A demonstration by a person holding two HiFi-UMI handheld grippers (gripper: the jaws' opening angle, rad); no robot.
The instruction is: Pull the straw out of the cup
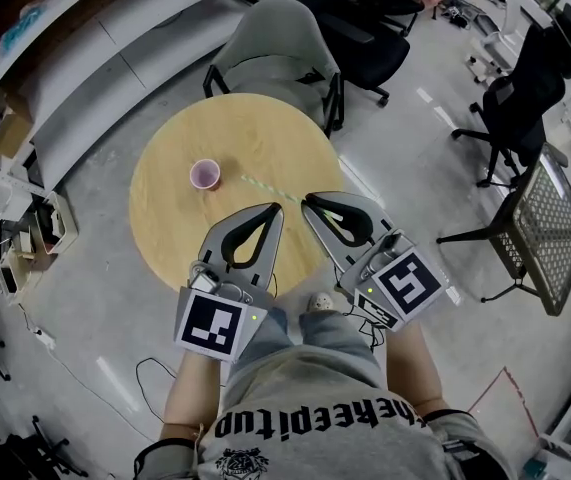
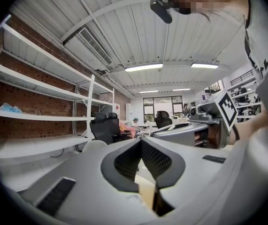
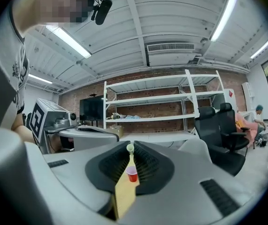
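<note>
Two hand-held grippers sit low centre in the head view. The right hand-held gripper [image 1: 305, 200] is clamped on one end of a thin pale green straw [image 1: 270, 189], which points up-left toward a small red plastic cup [image 1: 204, 174]. The cup stands upright on the round wooden bench [image 1: 165, 233]. The left hand-held gripper [image 1: 278, 207] has its jaws together, empty.

Head camera sits high, looking steeply down on the round surface [image 1: 165, 248], with the left tool [image 1: 277, 208] and right tool [image 1: 307, 200] mid-frame. Each tool camera rides close behind its own jaws, facing level across the room. The right one catches the cup [image 3: 132, 175], shared with the head view, and both see the white shelving [image 2: 40, 86].
</note>
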